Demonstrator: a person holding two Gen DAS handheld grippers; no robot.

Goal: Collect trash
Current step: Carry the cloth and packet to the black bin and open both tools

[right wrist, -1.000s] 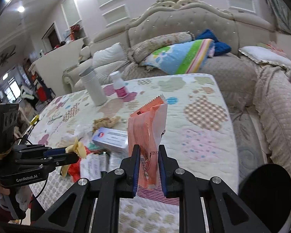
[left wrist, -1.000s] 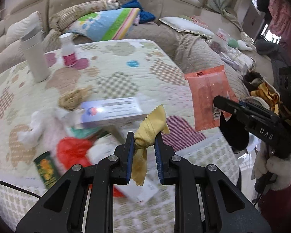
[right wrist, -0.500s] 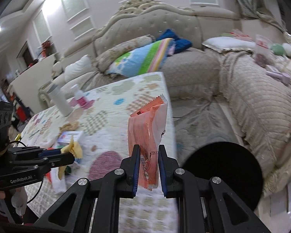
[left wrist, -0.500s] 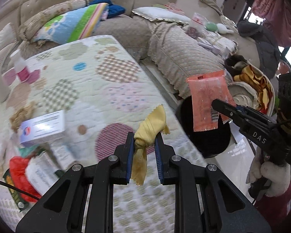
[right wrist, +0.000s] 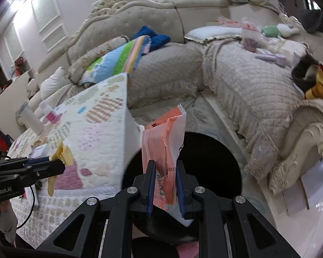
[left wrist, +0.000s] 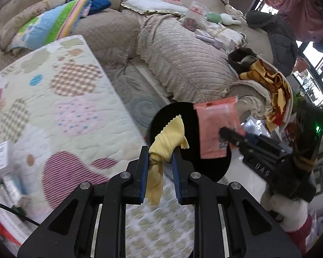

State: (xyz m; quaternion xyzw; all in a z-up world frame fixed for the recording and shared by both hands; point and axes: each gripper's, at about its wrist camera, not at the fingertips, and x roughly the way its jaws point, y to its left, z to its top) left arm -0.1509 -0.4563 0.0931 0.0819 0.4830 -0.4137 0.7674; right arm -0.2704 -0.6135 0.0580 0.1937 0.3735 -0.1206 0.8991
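We angle both grippers downward, the left gripper (left wrist: 160, 161) pinched tight on its load, the right gripper (right wrist: 165, 180) likewise clamped, side by side.

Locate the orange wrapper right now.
Orange wrapper: centre of the right wrist view, clamped in the right hand-held gripper, over the black bin.

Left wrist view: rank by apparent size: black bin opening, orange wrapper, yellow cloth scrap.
1. black bin opening, largest, though partly hidden
2. orange wrapper in the right gripper
3. yellow cloth scrap in the left gripper

Wrapper and scrap look close; the scrap is nearer the camera, so that order is unsure.
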